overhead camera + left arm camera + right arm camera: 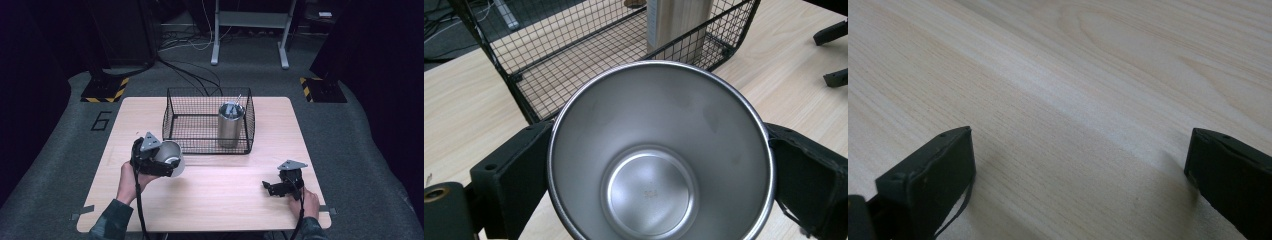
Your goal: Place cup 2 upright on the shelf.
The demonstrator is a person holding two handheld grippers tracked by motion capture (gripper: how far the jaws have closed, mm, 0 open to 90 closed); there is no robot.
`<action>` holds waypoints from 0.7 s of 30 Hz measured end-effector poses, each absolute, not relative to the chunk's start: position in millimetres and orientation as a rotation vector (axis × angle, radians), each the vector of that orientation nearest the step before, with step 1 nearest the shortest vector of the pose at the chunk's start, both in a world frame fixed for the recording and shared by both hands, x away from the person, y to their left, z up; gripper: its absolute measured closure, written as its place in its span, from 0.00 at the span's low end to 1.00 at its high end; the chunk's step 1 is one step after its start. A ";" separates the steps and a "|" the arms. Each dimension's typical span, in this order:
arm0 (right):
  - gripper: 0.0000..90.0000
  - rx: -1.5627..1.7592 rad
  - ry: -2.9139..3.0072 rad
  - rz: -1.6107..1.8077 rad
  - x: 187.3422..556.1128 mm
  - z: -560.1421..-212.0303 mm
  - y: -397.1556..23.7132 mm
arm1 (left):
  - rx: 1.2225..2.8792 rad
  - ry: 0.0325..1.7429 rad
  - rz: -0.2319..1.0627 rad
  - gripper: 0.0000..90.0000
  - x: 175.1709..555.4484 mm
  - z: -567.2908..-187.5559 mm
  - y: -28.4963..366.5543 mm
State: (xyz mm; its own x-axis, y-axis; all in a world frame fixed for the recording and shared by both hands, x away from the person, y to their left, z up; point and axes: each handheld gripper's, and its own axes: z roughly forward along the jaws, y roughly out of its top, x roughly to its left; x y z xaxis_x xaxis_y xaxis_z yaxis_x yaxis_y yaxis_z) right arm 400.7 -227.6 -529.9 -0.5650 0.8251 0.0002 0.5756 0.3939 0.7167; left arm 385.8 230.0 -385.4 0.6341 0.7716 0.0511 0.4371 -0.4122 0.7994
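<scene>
The left gripper [159, 161] clamps a steel cup [659, 155] just in front of the basket [172, 107], mouth tilted toward it. Lift clear of the near wall, then lower beside the tumbler [230, 125]. The right gripper [280, 187] rests wide open.

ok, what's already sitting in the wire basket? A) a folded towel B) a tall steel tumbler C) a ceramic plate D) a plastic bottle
B: a tall steel tumbler stands upright inside the wire basket, at its right end, while the left claw is shut on a second steel cup out in front of the basket.
</scene>
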 end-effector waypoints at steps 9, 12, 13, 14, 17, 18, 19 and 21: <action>0.00 1.208 2.303 0.972 401.0 -529.9 -227.8 | 2.063 0.915 0.544 0.07 392.8 -375.1 221.3; 0.00 1.212 2.306 0.969 400.9 -529.8 -227.7 | 2.059 0.909 0.538 0.07 395.5 -371.0 219.7; 0.00 1.210 2.309 0.967 400.9 -529.8 -227.8 | 2.057 0.911 0.539 0.07 396.1 -369.5 218.8; 0.00 1.211 2.308 0.968 400.9 -529.7 -227.8 | 2.053 0.910 0.539 0.07 396.5 -368.3 217.8; 0.00 1.211 2.309 0.967 400.9 -529.7 -227.8 | 2.053 0.898 0.545 0.07 398.5 -364.2 215.7; 0.00 1.212 2.309 0.968 400.9 -529.7 -227.7 | 2.047 0.901 0.540 0.07 399.0 -363.1 214.8; 0.00 1.211 2.309 0.967 400.9 -529.7 -227.9 | 2.053 0.897 0.542 0.07 400.4 -361.1 214.6; 0.00 1.211 2.309 0.967 400.9 -529.7 -227.8 | 2.048 0.901 0.539 0.07 402.6 -359.3 213.9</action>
State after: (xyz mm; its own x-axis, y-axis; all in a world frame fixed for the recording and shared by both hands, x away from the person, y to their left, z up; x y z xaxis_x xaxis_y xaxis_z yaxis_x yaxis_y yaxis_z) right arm 400.9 -227.8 -529.7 -0.5686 0.8226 0.0006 0.5774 0.3986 0.7126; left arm 402.6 213.9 -359.3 0.6530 0.7553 0.0560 0.4064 -0.4118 0.8156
